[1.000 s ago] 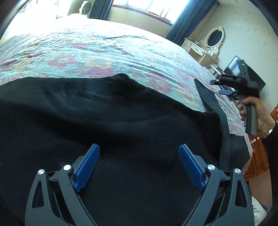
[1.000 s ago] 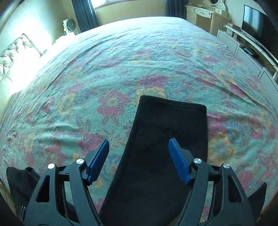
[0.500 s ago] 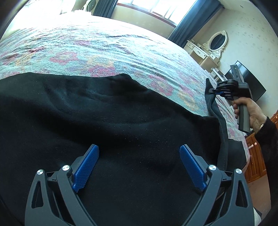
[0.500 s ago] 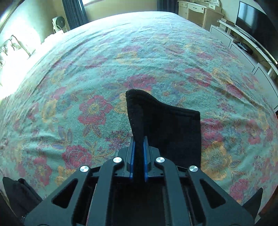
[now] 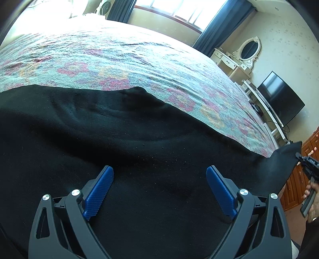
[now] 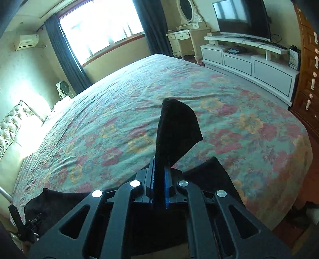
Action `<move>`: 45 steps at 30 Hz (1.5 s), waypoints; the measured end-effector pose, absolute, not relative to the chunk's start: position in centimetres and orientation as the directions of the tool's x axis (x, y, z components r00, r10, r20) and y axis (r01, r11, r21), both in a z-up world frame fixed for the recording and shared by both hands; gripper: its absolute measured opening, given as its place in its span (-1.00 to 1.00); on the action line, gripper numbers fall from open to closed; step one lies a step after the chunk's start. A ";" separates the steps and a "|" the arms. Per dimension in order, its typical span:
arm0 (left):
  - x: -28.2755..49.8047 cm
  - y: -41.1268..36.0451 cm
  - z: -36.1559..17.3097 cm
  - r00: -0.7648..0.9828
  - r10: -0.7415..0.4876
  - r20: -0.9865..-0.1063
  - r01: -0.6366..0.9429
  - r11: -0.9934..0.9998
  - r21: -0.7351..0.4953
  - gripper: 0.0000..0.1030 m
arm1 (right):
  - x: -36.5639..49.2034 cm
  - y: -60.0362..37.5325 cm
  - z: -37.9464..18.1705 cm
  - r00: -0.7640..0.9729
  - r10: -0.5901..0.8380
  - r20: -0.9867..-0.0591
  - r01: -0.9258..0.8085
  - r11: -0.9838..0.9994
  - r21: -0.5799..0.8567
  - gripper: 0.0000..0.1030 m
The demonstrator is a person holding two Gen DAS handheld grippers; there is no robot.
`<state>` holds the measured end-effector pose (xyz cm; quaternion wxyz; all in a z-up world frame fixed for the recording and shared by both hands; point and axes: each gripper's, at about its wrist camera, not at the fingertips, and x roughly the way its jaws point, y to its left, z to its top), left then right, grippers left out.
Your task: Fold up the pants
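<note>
Black pants (image 5: pixel 123 139) lie spread over the near part of a bed with a floral cover (image 5: pixel 127 59). My left gripper (image 5: pixel 159 191) is open and hovers just above the wide part of the pants. My right gripper (image 6: pixel 159 179) is shut on the end of a pant leg (image 6: pixel 175 127), which stands up between its pads, lifted off the bed. In the left wrist view that lifted leg end (image 5: pixel 283 165) shows at the far right, with the right gripper (image 5: pixel 299 157) beside it.
A white TV bench (image 6: pixel 249 61) with a TV (image 6: pixel 241 18) and a dressing table (image 6: pixel 185 39) stand past the bed's foot. A wooden wardrobe (image 6: pixel 307 79) is at the right. The headboard (image 6: pixel 12 127) is at the left.
My right gripper closed on the pant leg end, then lifted it off the bed and pulled it back toward the bed's near edge. My left gripper stayed open over the pants.
</note>
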<state>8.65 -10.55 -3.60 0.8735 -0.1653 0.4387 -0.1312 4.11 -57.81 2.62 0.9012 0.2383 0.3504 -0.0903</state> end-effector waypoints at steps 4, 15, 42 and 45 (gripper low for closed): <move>8.0 -11.1 -3.1 0.578 -0.405 -0.708 0.087 0.894 -0.440 0.80 | 1.9 -59.5 -1.4 0.719 0.034 -0.694 0.388 0.809 0.441 -0.87; 4.9 -18.9 -2.8 0.361 -0.732 -0.578 0.214 0.669 -0.712 0.80 | -2.2 -62.6 -7.9 0.739 0.169 -0.652 0.488 0.533 0.691 -0.24; 4.2 -23.7 -3.6 0.251 -0.748 -0.614 0.367 0.661 -0.654 0.80 | -4.7 -64.8 -11.2 0.767 0.247 -0.592 0.460 0.432 0.776 -0.71; 4.0 -23.6 -4.0 0.253 -0.757 -0.602 0.367 0.651 -0.664 0.80 | -5.9 -66.4 -9.7 0.778 0.146 -0.611 0.502 0.440 0.744 -0.23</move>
